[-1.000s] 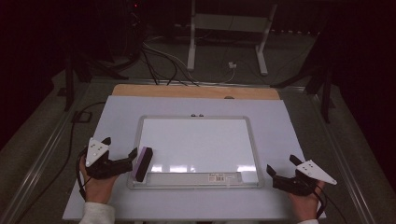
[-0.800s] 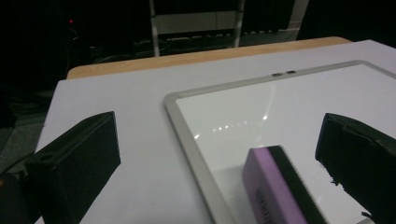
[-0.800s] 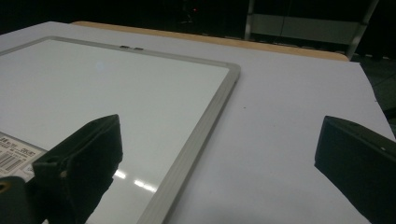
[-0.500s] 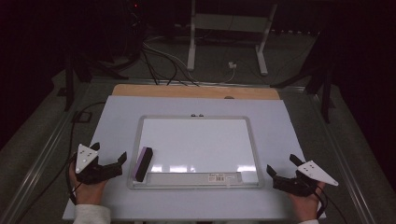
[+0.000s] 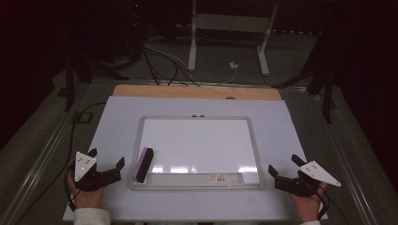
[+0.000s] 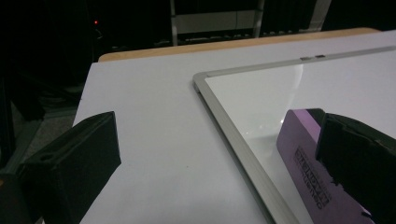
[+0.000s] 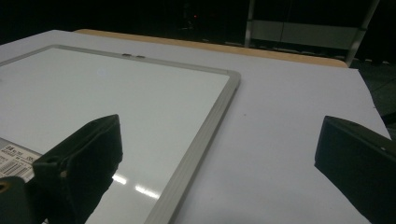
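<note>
A silver-framed whiteboard (image 5: pixel 202 140) lies flat in the middle of the white tabletop (image 5: pixel 117 122). A purple eraser (image 5: pixel 142 164) rests on its near left corner, lengthwise along the frame. My left gripper (image 5: pixel 108 156) sits on the table just left of the board, open and empty, a short gap from the eraser. In the left gripper view the eraser (image 6: pixel 301 154) lies just behind the right jaw, inside the frame (image 6: pixel 233 135). My right gripper (image 5: pixel 283 163) rests open and empty off the board's near right corner. In the right gripper view, the board (image 7: pixel 116 88) fills the left.
A wooden strip (image 5: pixel 197 92) runs along the table's far edge. Beyond it, on the dark floor, are cables (image 5: pixel 159 56) and a white metal stand (image 5: pixel 225 28). A barcode label (image 5: pixel 218 178) is on the board's near rim. A black cable (image 5: pixel 77 117) trails off the table's left side.
The left gripper was at the eraser a second ago; it has let go and drawn back left. The eraser stays on the board. The right gripper has not moved.
</note>
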A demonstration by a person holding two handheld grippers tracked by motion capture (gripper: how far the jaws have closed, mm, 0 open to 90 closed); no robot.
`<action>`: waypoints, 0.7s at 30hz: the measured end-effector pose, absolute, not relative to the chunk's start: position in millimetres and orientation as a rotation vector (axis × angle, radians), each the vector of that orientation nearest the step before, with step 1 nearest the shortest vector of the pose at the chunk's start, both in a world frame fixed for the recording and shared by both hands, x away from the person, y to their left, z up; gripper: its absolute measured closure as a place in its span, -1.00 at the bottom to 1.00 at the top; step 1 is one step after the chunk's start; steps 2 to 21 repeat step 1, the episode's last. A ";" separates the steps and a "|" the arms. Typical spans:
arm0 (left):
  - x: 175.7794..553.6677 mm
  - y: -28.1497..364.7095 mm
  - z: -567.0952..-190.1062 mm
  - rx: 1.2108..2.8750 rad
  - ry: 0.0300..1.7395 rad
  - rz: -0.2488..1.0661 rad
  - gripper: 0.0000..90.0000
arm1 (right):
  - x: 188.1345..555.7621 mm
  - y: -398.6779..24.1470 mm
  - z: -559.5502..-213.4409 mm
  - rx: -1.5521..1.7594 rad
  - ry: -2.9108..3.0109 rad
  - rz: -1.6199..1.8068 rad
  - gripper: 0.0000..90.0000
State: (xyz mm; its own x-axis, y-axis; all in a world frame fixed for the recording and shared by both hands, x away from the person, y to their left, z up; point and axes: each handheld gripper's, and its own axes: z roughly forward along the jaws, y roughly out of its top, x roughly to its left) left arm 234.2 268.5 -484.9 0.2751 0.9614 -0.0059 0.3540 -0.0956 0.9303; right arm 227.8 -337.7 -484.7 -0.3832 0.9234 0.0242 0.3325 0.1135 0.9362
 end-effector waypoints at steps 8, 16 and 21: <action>234.6 268.9 -485.0 1.629 1.237 0.832 -0.98 | 228.0 -337.4 -484.8 1.222 1.799 1.266 -0.97; 234.6 268.9 -485.0 1.629 1.237 0.832 -0.98 | 228.0 -337.4 -484.8 1.222 1.799 1.266 -0.97; 234.6 268.9 -485.0 1.629 1.237 0.832 -0.98 | 228.0 -337.4 -484.8 1.222 1.799 1.266 -0.97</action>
